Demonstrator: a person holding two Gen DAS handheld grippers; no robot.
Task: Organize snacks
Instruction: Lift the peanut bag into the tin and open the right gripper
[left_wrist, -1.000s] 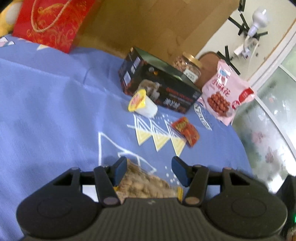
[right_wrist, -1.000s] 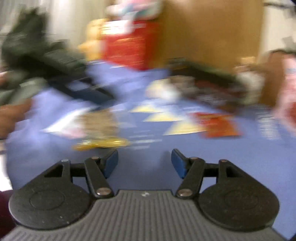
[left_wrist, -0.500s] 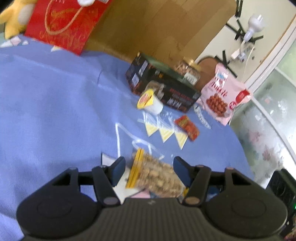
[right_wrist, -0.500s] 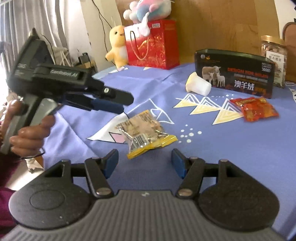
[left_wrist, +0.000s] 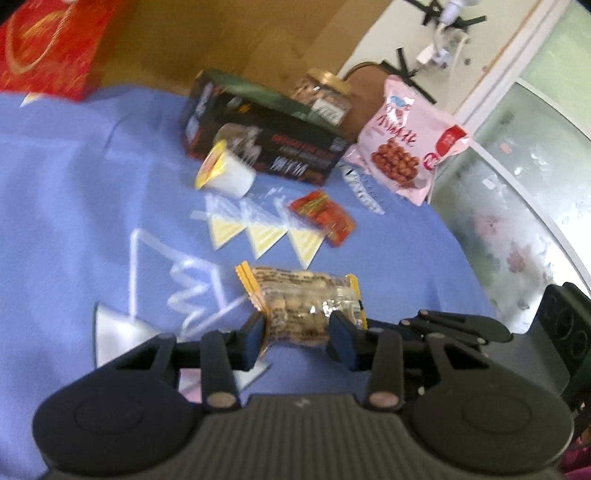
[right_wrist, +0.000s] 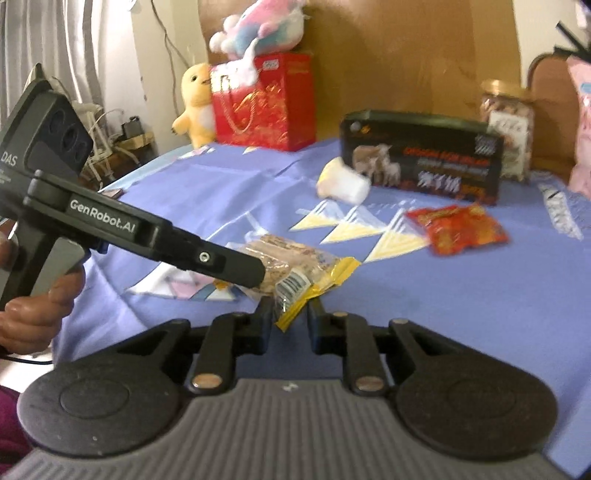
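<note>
Tongs on one nut packet (left_wrist: 299, 306)
Left gripper (left_wrist: 296, 336) clamps its body; right gripper (right_wrist: 289, 319), seen pinching only from its own view, nips the near yellow end.

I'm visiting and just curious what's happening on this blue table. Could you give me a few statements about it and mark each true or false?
1. Both grippers are at the same peanut packet. True: the left gripper straddles its middle, the right gripper its yellow end.
2. The white cup stands upright. False: it lies on its side.
3. The red packet lies flat on the tablecloth. True.
4. The jar is in front of the black box. False: it stands behind it.
</note>
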